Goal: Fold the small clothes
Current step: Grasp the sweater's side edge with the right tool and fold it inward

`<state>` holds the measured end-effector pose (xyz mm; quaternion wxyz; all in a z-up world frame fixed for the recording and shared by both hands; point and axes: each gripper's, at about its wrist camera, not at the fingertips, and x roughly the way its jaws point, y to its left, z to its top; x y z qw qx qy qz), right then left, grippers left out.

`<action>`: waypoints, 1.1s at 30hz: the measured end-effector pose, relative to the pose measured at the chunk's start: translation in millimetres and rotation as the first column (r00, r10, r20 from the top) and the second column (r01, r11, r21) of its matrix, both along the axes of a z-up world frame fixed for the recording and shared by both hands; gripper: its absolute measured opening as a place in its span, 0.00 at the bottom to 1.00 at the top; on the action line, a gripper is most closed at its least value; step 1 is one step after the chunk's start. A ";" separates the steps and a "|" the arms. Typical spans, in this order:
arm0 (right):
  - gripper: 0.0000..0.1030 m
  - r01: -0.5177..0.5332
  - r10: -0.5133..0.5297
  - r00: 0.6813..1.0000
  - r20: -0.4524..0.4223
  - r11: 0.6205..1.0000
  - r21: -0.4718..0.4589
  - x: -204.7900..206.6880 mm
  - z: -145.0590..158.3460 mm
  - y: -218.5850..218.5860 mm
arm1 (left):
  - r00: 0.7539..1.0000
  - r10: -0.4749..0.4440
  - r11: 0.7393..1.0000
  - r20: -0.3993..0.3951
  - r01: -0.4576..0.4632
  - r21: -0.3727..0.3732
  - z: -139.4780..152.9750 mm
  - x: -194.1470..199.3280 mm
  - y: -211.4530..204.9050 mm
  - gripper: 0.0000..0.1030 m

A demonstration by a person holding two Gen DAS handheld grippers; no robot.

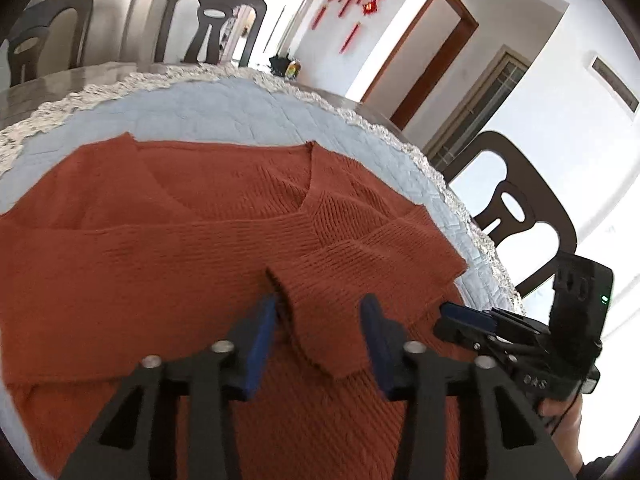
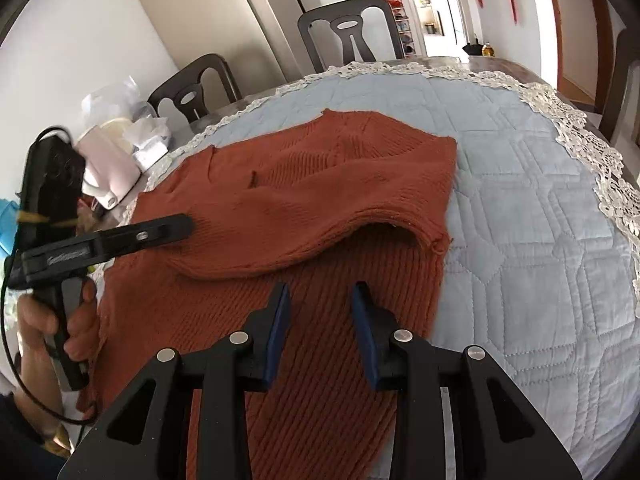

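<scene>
A rust-orange knit sweater lies spread on a light blue quilted cloth. One sleeve is folded across its body. In the left wrist view that sleeve's cuff lies flat between the blue pads of my left gripper, and the jaws stand apart on either side of it. My right gripper is open just above the sweater's ribbed lower body, with nothing between its fingers. A folded layer with a raised hem lies just beyond it. Each gripper shows in the other's view: the right gripper at the sweater's right edge, the left gripper over its left part.
The quilted cloth has a lace border and covers a dark table. Dark chairs stand around the table. A pale appliance and plastic bags sit at the table's left edge. A person's hand grips the left tool.
</scene>
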<state>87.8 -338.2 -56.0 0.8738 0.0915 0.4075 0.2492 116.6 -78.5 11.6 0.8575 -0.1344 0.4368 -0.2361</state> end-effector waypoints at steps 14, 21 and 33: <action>0.32 0.000 0.000 1.000 -0.009 0.999 0.034 0.8 -3.0 -4.0 | 0.997 0.024 1.000 0.073 -0.023 -0.020 27.7 13.8 21.2 0.06; 0.32 0.006 -0.006 1.000 -0.009 1.000 0.003 -1.3 1.7 -1.8 | 0.997 0.072 0.997 -0.033 -0.072 0.011 -6.3 21.9 36.1 0.09; 0.06 0.119 -0.114 0.992 0.050 0.987 -0.108 37.9 3.5 -10.9 | 0.998 0.026 0.998 0.049 -0.029 0.056 11.9 4.2 21.9 0.22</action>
